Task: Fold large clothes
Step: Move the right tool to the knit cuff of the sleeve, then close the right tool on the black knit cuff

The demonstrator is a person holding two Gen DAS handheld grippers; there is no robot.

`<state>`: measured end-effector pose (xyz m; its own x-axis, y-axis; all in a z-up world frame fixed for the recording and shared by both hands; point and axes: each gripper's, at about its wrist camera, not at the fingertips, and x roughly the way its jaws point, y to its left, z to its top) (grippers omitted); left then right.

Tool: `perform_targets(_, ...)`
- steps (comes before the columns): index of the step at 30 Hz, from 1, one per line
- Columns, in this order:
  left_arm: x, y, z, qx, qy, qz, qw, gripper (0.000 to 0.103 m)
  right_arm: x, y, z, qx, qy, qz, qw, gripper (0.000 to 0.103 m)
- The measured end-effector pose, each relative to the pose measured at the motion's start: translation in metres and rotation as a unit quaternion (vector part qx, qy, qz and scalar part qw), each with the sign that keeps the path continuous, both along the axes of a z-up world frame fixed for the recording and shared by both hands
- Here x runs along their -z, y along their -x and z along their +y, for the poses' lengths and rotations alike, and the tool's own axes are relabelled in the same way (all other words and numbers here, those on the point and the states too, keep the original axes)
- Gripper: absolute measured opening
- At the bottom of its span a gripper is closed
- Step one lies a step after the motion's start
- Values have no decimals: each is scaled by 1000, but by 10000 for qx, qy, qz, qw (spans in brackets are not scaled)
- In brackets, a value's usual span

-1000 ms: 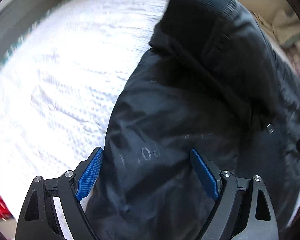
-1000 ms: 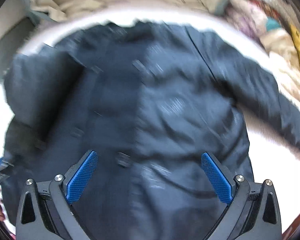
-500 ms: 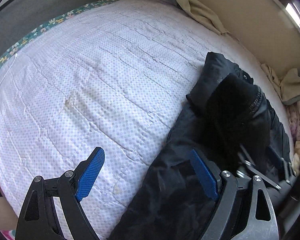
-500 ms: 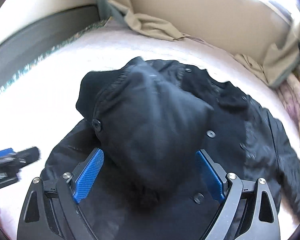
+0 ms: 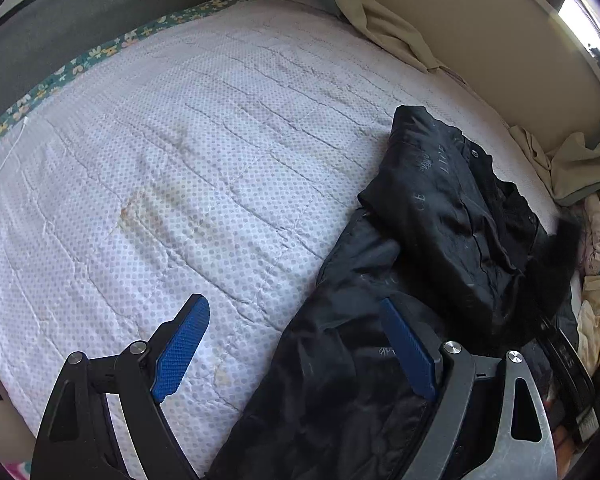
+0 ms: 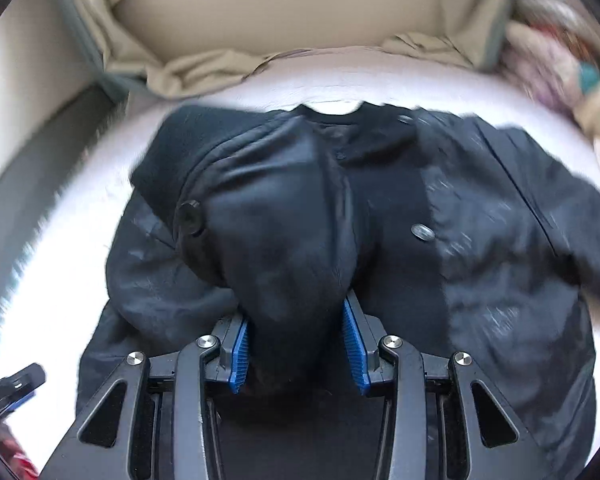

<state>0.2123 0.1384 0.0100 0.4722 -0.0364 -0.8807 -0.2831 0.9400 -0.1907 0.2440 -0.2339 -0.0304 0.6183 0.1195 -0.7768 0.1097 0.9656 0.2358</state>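
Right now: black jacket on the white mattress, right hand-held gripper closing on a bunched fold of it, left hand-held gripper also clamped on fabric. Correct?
Not quite. The left hand-held gripper is open and grips nothing, as the left wrist view shows. The rest holds: black jacket on the white mattress, right hand-held gripper closing on a bunched fold.

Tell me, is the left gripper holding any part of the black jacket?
No, the left gripper stands wide open above the bed, and the black jacket only lies below its right finger.

A bed (image 5: pixel 188 168) with a white dotted quilted cover bears a black jacket (image 5: pixel 452 216) spread along its right side and crumpled beige cloth (image 5: pixel 380 20) at its far edge.
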Motion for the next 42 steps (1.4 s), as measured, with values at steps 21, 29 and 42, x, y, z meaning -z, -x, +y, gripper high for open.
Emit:
perform_targets(21, -53, -36, -73, 1426, -675, -794, 9843, 90, 8, 57, -170, 983, -2449, 733, 9618, 61)
perform_targets(29, -1, -77, -97, 1795, -1006, -410, 9777, 90, 47, 20, -161, 603, -3380, 929, 9346, 43)
perform_targets(42, 28, -112, -105, 1778, -1504, -522, 9711, 90, 4, -33, -124, -125, 75, 0, 9999, 3)
